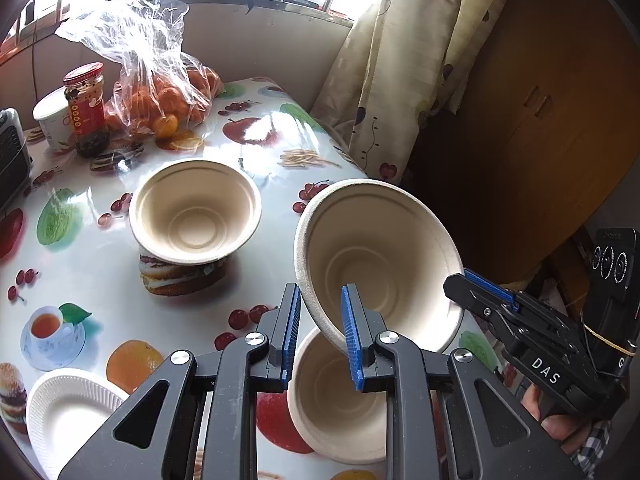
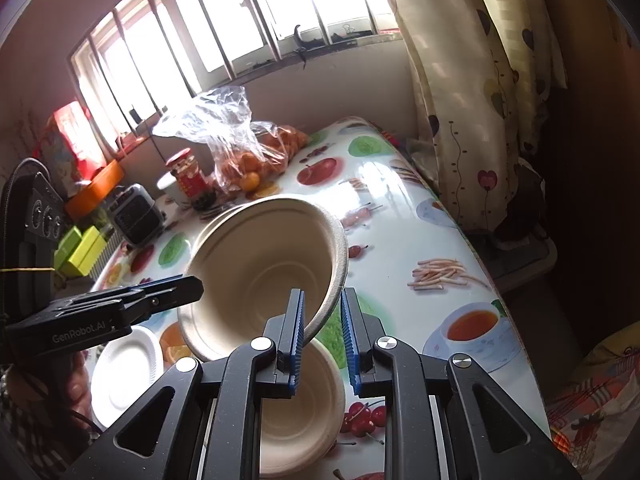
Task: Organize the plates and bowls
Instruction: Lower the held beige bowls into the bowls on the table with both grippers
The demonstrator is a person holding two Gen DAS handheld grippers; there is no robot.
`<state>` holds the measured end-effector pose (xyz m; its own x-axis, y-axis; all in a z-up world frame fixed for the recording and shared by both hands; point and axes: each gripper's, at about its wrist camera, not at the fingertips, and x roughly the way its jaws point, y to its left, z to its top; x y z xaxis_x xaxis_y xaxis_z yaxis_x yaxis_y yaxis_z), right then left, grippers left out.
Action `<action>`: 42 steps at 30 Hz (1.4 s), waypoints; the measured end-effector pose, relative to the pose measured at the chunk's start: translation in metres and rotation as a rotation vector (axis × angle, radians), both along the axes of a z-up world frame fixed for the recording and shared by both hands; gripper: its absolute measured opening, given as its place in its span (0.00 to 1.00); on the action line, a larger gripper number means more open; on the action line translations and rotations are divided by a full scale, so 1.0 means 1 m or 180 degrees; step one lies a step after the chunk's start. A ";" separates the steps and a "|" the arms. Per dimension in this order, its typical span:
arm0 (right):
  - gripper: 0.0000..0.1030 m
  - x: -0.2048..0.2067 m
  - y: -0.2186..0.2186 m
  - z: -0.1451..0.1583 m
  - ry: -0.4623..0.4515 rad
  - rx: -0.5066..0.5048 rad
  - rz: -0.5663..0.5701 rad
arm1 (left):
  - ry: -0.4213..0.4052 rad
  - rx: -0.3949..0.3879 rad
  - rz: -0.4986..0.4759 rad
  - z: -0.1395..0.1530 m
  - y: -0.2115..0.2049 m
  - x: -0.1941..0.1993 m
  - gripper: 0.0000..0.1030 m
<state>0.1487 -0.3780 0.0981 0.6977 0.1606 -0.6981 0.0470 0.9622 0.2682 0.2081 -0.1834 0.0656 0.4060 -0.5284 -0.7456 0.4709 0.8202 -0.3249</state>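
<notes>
A beige paper bowl [image 1: 380, 256] is held tilted above the table, its rim between the fingers of both grippers. My left gripper [image 1: 320, 332] has its jaws around the bowl's near rim. My right gripper [image 2: 322, 328] has its jaws around the opposite rim of the same bowl [image 2: 260, 264]; it also shows in the left wrist view [image 1: 480, 288]. A second bowl [image 1: 336, 396] stands on the table right below it, also seen from the right wrist [image 2: 304, 412]. A third bowl [image 1: 196, 216] stands farther back. A white paper plate [image 1: 68, 412] lies at the near left.
The fruit-print tablecloth [image 1: 100, 280] covers the table. At the back stand a red-lidded jar [image 1: 86, 108], a white cup [image 1: 52, 120] and a plastic bag of oranges [image 1: 160, 92]. A curtain [image 1: 400, 60] hangs at the table's right edge. A small dark appliance [image 2: 134, 212] stands at the left.
</notes>
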 end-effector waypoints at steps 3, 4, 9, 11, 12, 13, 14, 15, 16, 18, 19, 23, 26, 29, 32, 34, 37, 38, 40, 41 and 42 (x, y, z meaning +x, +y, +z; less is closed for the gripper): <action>0.17 -0.008 0.002 0.001 -0.0009 -0.0002 0.0002 | 0.0012 -0.0014 -0.0003 0.000 0.003 -0.006 0.22; 0.17 -0.010 0.003 0.001 -0.0011 0.0004 -0.0001 | 0.0011 -0.0015 -0.0005 -0.001 0.004 -0.009 0.22; 0.17 -0.023 0.006 0.001 -0.0008 0.0014 -0.0019 | 0.0031 -0.0029 -0.0023 -0.003 0.007 -0.020 0.22; 0.17 -0.028 0.007 -0.001 -0.0004 0.0023 -0.0024 | 0.0039 -0.0028 -0.0031 -0.004 0.008 -0.024 0.22; 0.17 -0.030 0.008 -0.001 0.0001 0.0028 -0.0029 | 0.0046 -0.0026 -0.0039 -0.005 0.009 -0.026 0.22; 0.17 -0.033 0.008 -0.002 0.0002 0.0035 -0.0034 | 0.0050 -0.0019 -0.0042 -0.006 0.009 -0.028 0.22; 0.17 -0.035 0.009 -0.003 0.0006 0.0042 -0.0038 | 0.0053 -0.0015 -0.0045 -0.006 0.009 -0.029 0.22; 0.17 -0.037 0.009 -0.004 0.0015 0.0047 -0.0046 | 0.0057 -0.0012 -0.0049 -0.007 0.010 -0.031 0.22; 0.17 -0.039 0.010 -0.005 0.0020 0.0053 -0.0052 | 0.0066 -0.0006 -0.0050 -0.008 0.011 -0.033 0.22; 0.17 -0.042 0.011 -0.008 0.0030 0.0068 -0.0055 | 0.0079 0.0002 -0.0054 -0.011 0.012 -0.037 0.22; 0.17 -0.044 0.011 -0.010 0.0040 0.0079 -0.0058 | 0.0088 0.0008 -0.0055 -0.013 0.013 -0.039 0.22; 0.17 -0.049 0.013 -0.015 0.0071 0.0107 -0.0052 | 0.0134 0.0030 -0.0045 -0.019 0.015 -0.044 0.22; 0.17 -0.052 0.017 -0.017 0.0089 0.0106 -0.0049 | 0.0148 0.0037 -0.0035 -0.022 0.017 -0.047 0.22; 0.17 -0.054 0.018 -0.019 0.0101 0.0112 -0.0052 | 0.0159 0.0035 -0.0031 -0.022 0.018 -0.049 0.22; 0.17 -0.057 0.019 -0.021 0.0113 0.0113 -0.0060 | 0.0177 0.0047 -0.0037 -0.024 0.018 -0.050 0.22; 0.17 -0.058 0.019 -0.022 0.0121 0.0121 -0.0066 | 0.0184 0.0061 -0.0043 -0.026 0.018 -0.051 0.22; 0.17 -0.061 0.019 -0.025 0.0142 0.0133 -0.0072 | 0.0212 0.0082 -0.0046 -0.030 0.017 -0.053 0.22; 0.17 -0.062 0.019 -0.026 0.0148 0.0138 -0.0073 | 0.0222 0.0086 -0.0044 -0.031 0.017 -0.053 0.22; 0.17 -0.064 0.019 -0.029 0.0166 0.0140 -0.0077 | 0.0224 0.0095 -0.0046 -0.032 0.017 -0.055 0.22; 0.17 -0.064 0.019 -0.030 0.0172 0.0138 -0.0077 | 0.0231 0.0099 -0.0046 -0.033 0.017 -0.055 0.22; 0.17 -0.065 0.020 -0.031 0.0180 0.0137 -0.0077 | 0.0238 0.0105 -0.0047 -0.034 0.017 -0.056 0.22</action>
<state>0.0840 -0.3585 0.0672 0.6615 0.1749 -0.7293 0.0862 0.9482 0.3056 0.1524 -0.1665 0.0319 0.3409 -0.5085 -0.7907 0.4584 0.8242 -0.3325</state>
